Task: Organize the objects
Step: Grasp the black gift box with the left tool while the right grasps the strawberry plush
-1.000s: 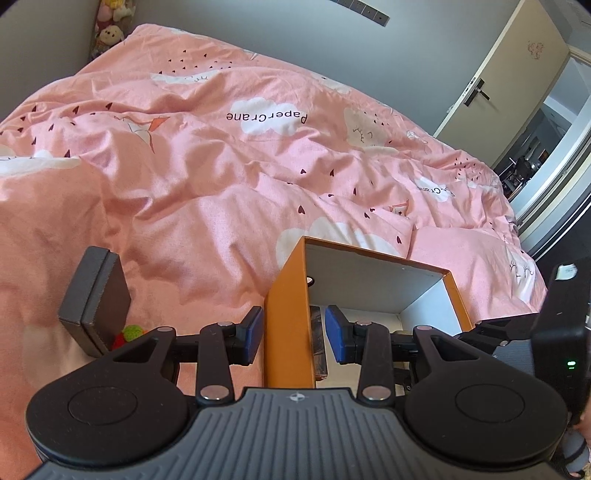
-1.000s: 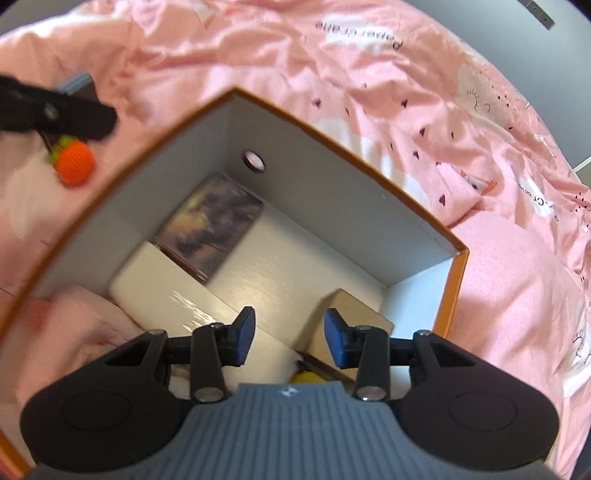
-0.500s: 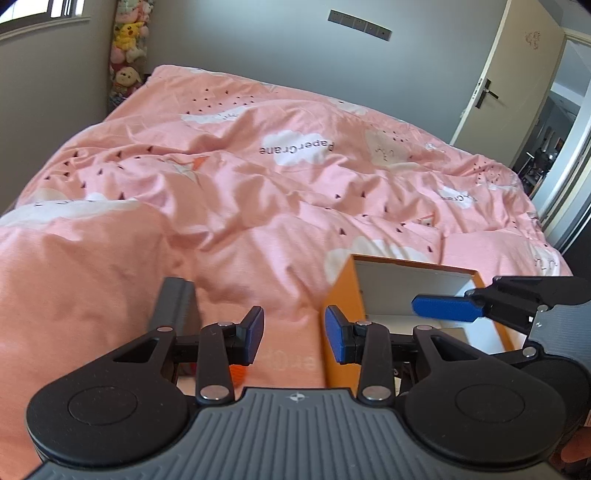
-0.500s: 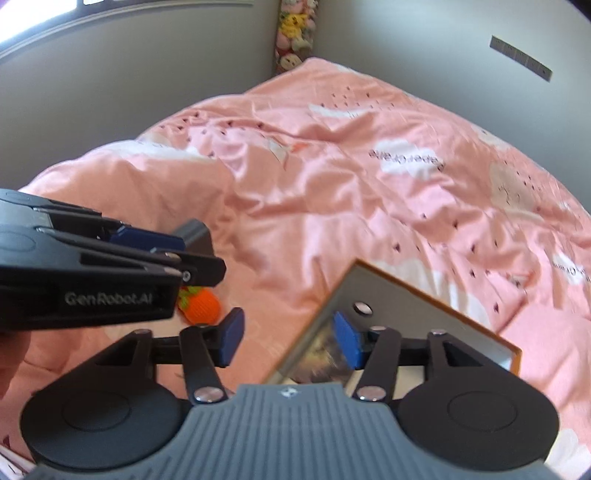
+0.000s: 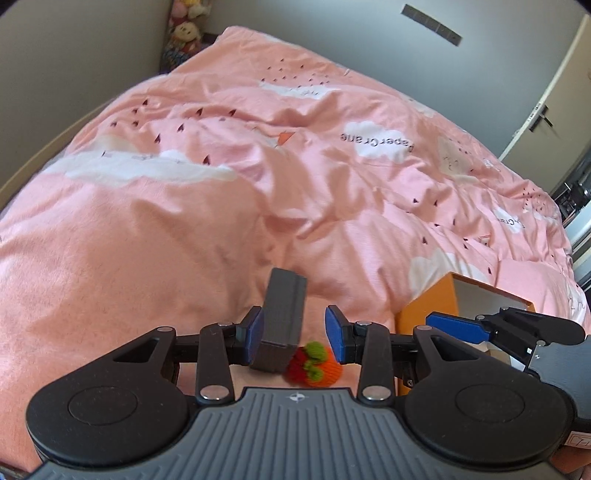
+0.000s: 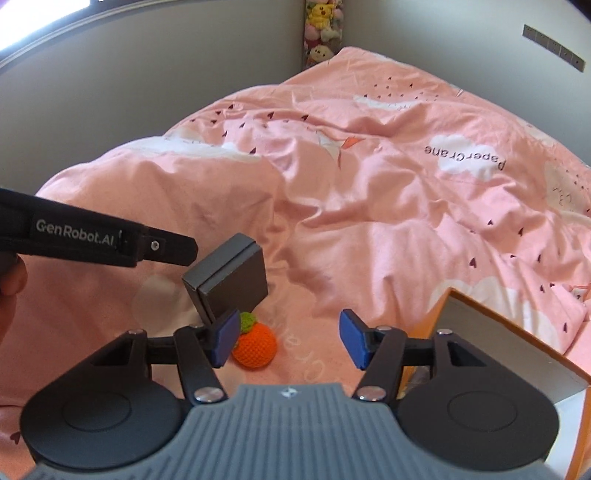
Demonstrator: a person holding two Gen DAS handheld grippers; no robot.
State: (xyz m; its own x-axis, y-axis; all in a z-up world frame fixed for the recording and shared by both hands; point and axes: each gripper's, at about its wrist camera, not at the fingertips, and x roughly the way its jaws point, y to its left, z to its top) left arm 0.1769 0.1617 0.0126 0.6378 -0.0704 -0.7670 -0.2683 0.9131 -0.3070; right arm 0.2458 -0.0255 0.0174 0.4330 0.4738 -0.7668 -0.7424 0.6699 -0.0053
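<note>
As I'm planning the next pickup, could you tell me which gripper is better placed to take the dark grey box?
Probably the left gripper: the dark grey box stands just ahead of its open fingers, by the left pad. The right gripper points beside it.

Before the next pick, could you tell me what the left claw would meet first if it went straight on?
Probably the dark grey box, standing just ahead by the left claw; the crocheted orange toy lies under it. Depth is uncertain.

bedding: pink cloud-print duvet (image 5: 258, 192) | corner: plush toys (image 6: 322, 22) | right: door (image 5: 554, 96)
</note>
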